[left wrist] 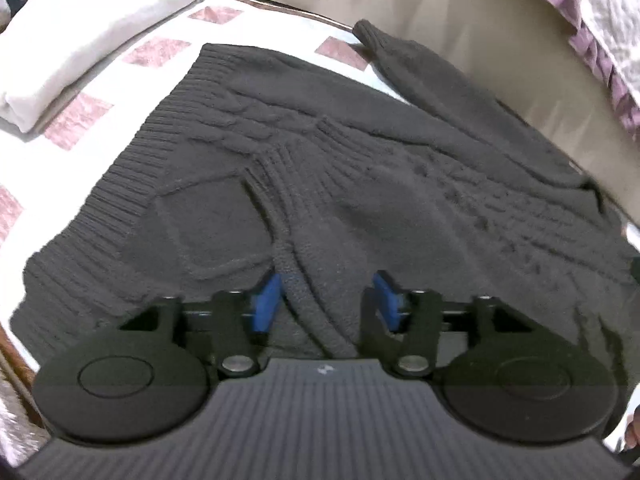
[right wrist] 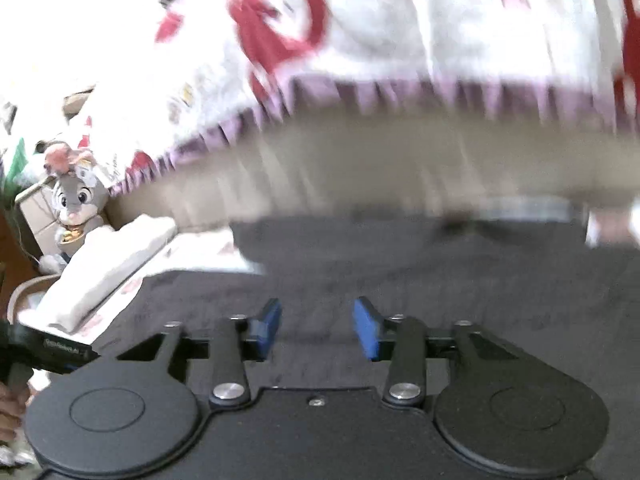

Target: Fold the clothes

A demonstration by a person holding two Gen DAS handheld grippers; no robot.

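Sweater (left wrist: 360, 184), dark grey and cable-knit, lies spread flat on the bed (left wrist: 168, 46) under both my tools, one sleeve (left wrist: 420, 80) stretched toward the far edge and another folded across its front. My left hand-held gripper (left wrist: 326, 300) tilts steeply down over the knit, its blue pads (left wrist: 266, 302) parted about halfway, a raised ridge of the sweater showing in the gap but neither pad pressing on it. My right hand-held gripper (right wrist: 316, 328) points more nearly level across the same garment, jaws apart and empty; that view is smeared, so I cannot tell whether it touches the cloth. Beyond the sweater's left side sits a folded white garment (left wrist: 96, 36) on the pink-squared bedcover. Behind it a plush rabbit (right wrist: 76, 200) leans by a cardboard box. A white quilt (right wrist: 360, 40) with red print and a purple frill hangs along the far side.
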